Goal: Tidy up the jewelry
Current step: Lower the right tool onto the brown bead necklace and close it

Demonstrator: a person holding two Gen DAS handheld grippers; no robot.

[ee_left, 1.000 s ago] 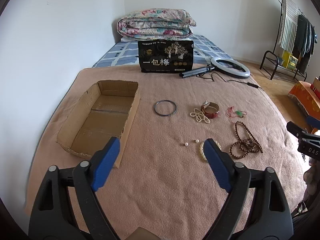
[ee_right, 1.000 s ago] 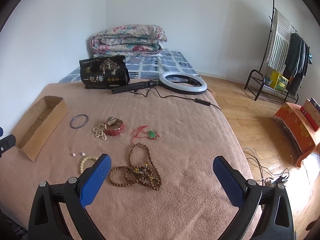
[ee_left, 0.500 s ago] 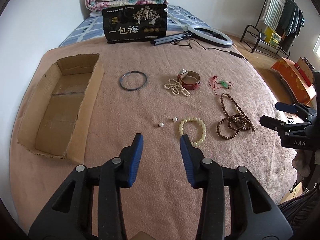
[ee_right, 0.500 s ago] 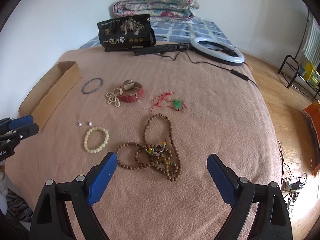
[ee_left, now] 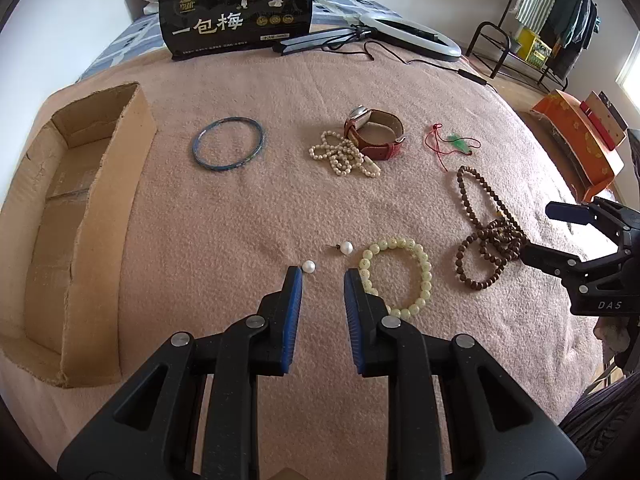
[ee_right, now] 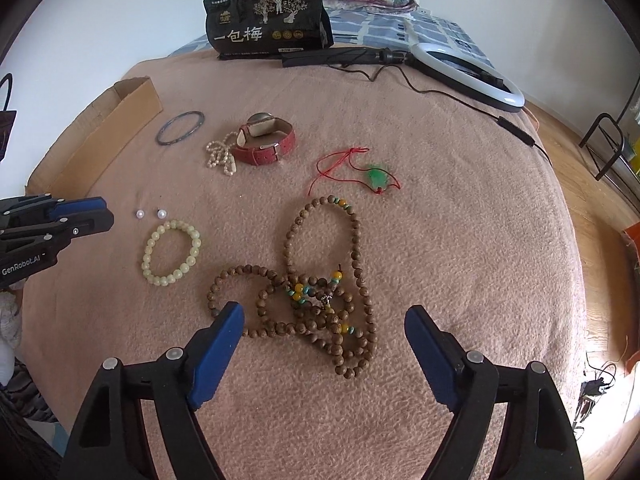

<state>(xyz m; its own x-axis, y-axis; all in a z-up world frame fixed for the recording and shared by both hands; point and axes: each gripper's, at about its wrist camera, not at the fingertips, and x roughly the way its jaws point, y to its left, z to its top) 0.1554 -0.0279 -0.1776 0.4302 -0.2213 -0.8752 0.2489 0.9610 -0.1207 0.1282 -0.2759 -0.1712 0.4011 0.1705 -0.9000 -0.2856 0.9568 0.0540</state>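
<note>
left tongs (ee_left: 322, 274) narrowed, lower, still open | right tongs (ee_right: 324, 318) wide open | two pearls (ee_left: 308, 267) | one box (ee_left: 100, 184)

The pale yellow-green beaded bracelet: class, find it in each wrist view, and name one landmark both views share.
Left wrist view: the pale yellow-green beaded bracelet lies right of centre, beside the left gripper.
Right wrist view: it lies at left, below two white pearl earrings.
Shared landmark: the red leather watch, further back.
</note>
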